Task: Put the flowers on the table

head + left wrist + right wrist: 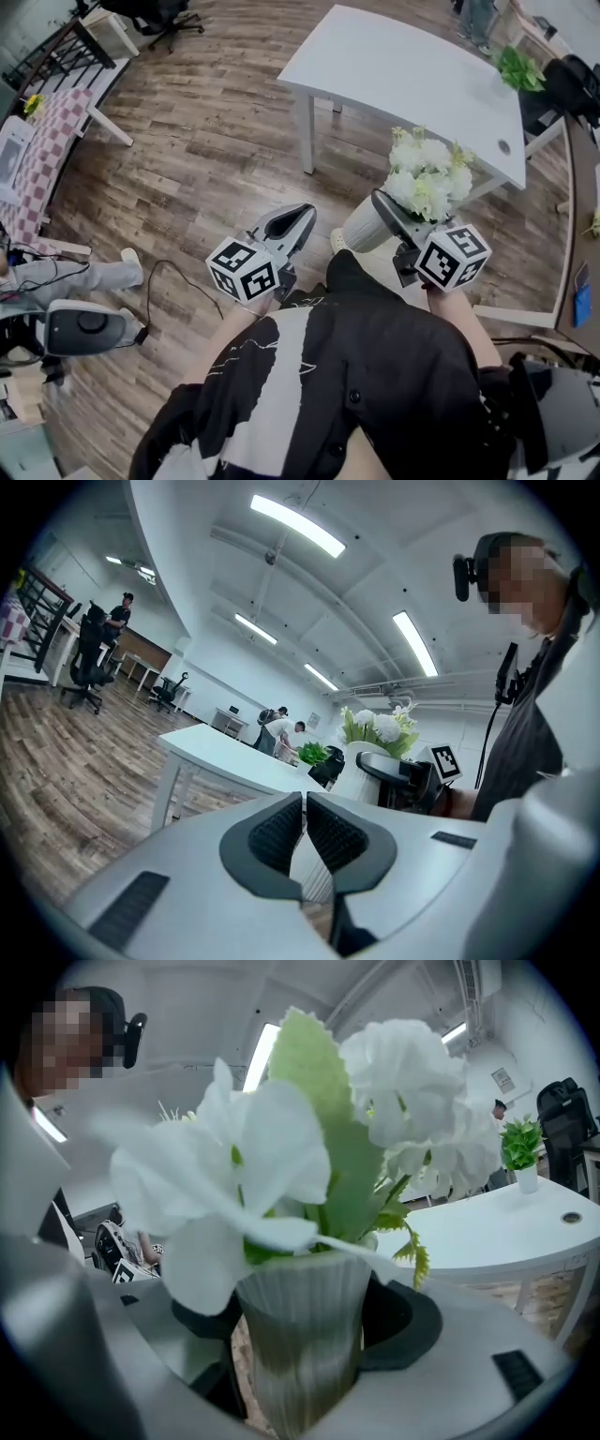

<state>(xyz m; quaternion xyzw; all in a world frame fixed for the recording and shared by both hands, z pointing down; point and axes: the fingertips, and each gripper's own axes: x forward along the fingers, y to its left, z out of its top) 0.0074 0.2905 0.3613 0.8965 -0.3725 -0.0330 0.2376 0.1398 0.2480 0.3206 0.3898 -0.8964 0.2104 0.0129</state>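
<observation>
My right hand-held gripper [302,1321] is clamped on the ribbed vase [361,230], one pad on each side, with white flowers [427,178] standing up out of it. My left hand-held gripper [305,829] has its jaws together on nothing. The vase hangs over the wood floor [206,159], near the white table [403,75] but not on it.
</observation>
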